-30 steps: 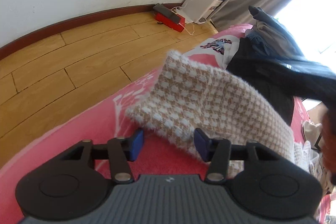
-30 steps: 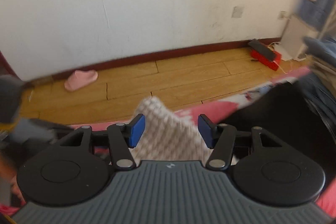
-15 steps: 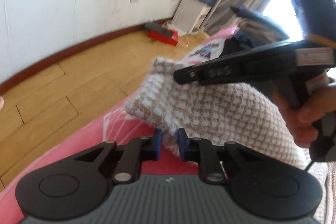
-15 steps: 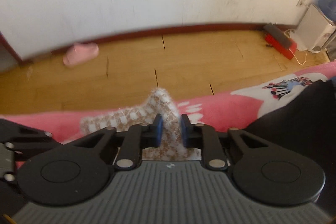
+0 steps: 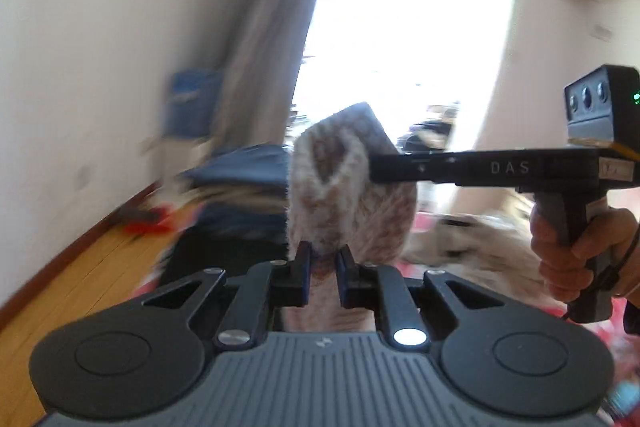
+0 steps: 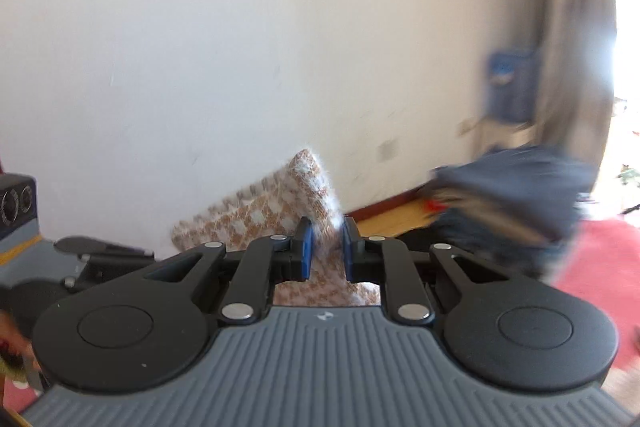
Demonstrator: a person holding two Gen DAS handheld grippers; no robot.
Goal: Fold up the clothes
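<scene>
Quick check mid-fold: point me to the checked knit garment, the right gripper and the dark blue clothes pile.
checked knit garment [image 6: 276,211]: right wrist view, on its raised corner fabric.
right gripper [image 6: 324,247]: right wrist view, midway between its fingertips, shut on the knit.
dark blue clothes pile [image 6: 516,203]: right wrist view, on its blurred top.

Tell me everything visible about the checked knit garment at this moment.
The checked knit garment is a fuzzy knit in a small tan-and-white check. It hangs bunched, both grippers clamped on it: the left gripper pinches one fold, the right gripper another, with a corner standing above its jaws. From the left wrist view it looks backlit and blurred against the bright window. Its lower part is hidden behind the gripper bodies.
</scene>
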